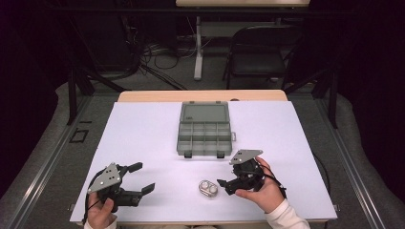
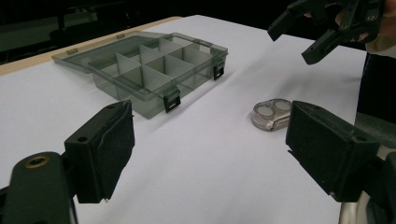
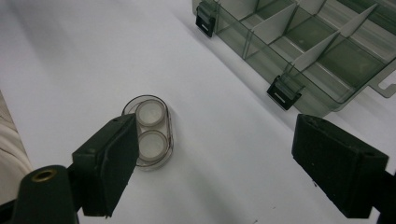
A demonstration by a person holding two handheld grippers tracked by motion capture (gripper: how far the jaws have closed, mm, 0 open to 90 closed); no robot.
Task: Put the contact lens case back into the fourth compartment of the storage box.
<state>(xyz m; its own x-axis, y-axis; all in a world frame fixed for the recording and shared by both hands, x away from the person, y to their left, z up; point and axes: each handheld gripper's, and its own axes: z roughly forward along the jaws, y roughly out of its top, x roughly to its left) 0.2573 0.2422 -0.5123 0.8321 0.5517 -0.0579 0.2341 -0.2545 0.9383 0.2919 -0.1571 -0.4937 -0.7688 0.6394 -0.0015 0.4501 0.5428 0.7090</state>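
A small clear oval case with two white round discs inside lies flat on the white table near its front edge. My right gripper hovers just to the right of it, pointing left, jaws open and nothing between them. In the right gripper view the case sits just beyond the left jaw, outside the gap of the right gripper. My left gripper stands open at the front left, well apart from the case. From the left gripper, the right gripper shows at the upper right.
A smoky clear compartment box lies open at the table's middle, lid folded back and the compartments I can see bare; its latched front wall faces me. The white tabletop ends in a wooden strip at the back. A dark chair stands beyond.
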